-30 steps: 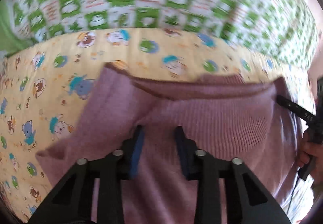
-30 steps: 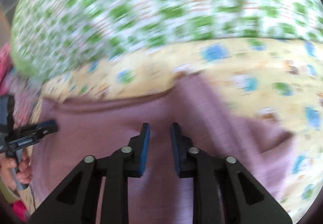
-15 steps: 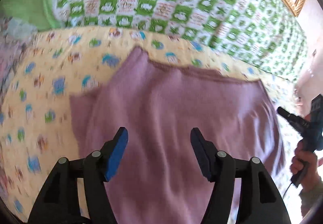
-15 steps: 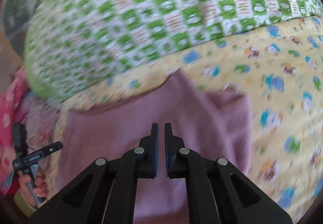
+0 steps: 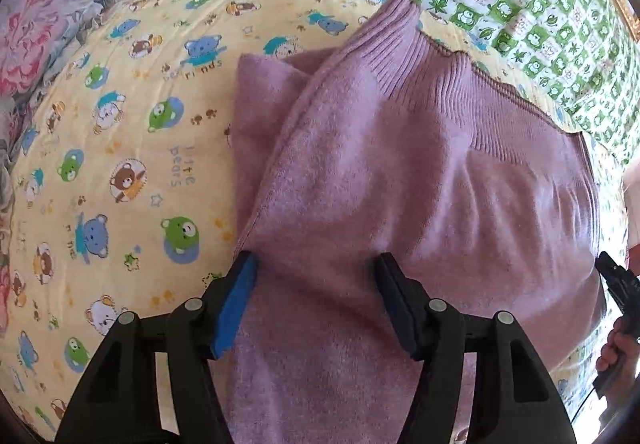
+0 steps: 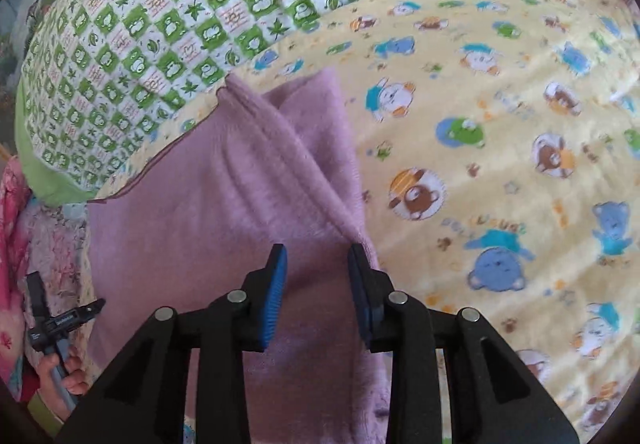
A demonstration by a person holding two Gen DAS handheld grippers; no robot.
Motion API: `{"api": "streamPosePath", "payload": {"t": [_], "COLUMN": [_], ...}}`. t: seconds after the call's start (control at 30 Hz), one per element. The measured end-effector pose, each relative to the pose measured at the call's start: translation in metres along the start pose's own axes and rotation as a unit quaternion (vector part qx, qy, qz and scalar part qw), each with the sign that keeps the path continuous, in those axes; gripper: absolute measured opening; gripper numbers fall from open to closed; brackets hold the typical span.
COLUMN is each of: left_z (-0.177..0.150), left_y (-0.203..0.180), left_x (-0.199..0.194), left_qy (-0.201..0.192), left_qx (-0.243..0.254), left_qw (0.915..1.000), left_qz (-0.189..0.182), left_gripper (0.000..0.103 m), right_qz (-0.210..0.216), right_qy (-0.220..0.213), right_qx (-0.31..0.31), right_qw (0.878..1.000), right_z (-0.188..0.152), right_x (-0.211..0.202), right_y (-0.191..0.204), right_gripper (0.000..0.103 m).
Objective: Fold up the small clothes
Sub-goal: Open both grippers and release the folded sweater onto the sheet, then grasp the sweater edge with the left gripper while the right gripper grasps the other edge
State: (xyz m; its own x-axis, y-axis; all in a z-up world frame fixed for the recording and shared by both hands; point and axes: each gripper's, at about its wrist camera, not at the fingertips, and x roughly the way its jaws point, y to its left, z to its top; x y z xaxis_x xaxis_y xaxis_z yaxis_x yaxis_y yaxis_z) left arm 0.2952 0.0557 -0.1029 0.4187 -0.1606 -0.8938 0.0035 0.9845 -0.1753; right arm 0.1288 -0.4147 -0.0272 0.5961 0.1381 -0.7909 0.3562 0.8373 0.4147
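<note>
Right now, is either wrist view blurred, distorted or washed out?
Left wrist: sharp, the purple sweater knit ribs legible, strong fisheye bending at the dark corners. Right wrist: slightly softer, bear-print sheet smeared and brightly lit toward the upper right.

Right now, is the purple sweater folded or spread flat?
Partly folded: the purple sweater has one side flap lying over its body, a sleeve showing underneath.
</note>
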Motion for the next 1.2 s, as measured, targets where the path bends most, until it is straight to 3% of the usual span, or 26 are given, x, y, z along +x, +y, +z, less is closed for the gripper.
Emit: {"api": "streamPosePath", "payload": {"t": [0.1,0.27,0.4,0.5,0.57,0.63,0.7,0.8,0.93,1.1,1.2], "left_z": [0.001,-0.018,-0.037,-0.046,-0.051,-0.054,-0.054,-0.060,-0.073,-0.087,-0.093], "left_y": [0.003,0.003,0.001,-0.001,0.001,0.004,0.010,0.030,0.048,0.053,0.054], "left_x": [-0.014,-0.047,-0.057,-0.046,-0.039,-0.037,-0.034,-0.041,-0.049,-0.050,-0.054], "left_qy": [-0.002,-0.007,0.000,0.015,0.022,0.021,0.030,0.033,0.036,0.046,0.047], "left_qx": [-0.012,-0.032,-0.042,-0.043,-0.044,-0.039,-0.038,-0.080,-0.119,-0.132,-0.131], "left_qw": [0.9999,0.9994,0.9989,0.9989,0.9988,0.9989,0.9979,0.9962,0.9918,0.9886,0.9883], "left_qz": [-0.008,-0.015,-0.022,-0.009,0.003,0.014,0.044,0.008,-0.031,-0.057,-0.064], "left_gripper": [0.062,0.065,0.067,0.067,0.067,0.067,0.067,0.067,0.068,0.072,0.073], "right_qz": [0.003,0.056,0.112,0.141,0.121,0.062,0.031,0.024,0.045,0.104,0.119], "right_qy": [-0.004,0.002,0.048,0.108,0.139,0.133,0.106,0.091,0.091,0.119,0.142], "right_qx": [-0.004,-0.035,-0.090,-0.146,-0.175,-0.174,-0.120,-0.061,-0.113,-0.156,-0.168], "right_qw": [1.000,0.998,0.988,0.973,0.967,0.974,0.987,0.994,0.988,0.975,0.968], "right_z": [0.007,0.008,0.007,0.000,-0.001,0.008,0.027,0.040,0.029,-0.003,-0.019], "right_x": [-0.009,-0.004,0.029,0.068,0.097,0.114,0.118,0.111,0.096,0.098,0.111], "right_y": [0.017,0.063,0.119,0.157,0.169,0.163,0.142,0.135,0.185,0.270,0.307], "right_gripper": [0.035,0.035,0.039,0.044,0.044,0.044,0.043,0.044,0.045,0.064,0.066]}}
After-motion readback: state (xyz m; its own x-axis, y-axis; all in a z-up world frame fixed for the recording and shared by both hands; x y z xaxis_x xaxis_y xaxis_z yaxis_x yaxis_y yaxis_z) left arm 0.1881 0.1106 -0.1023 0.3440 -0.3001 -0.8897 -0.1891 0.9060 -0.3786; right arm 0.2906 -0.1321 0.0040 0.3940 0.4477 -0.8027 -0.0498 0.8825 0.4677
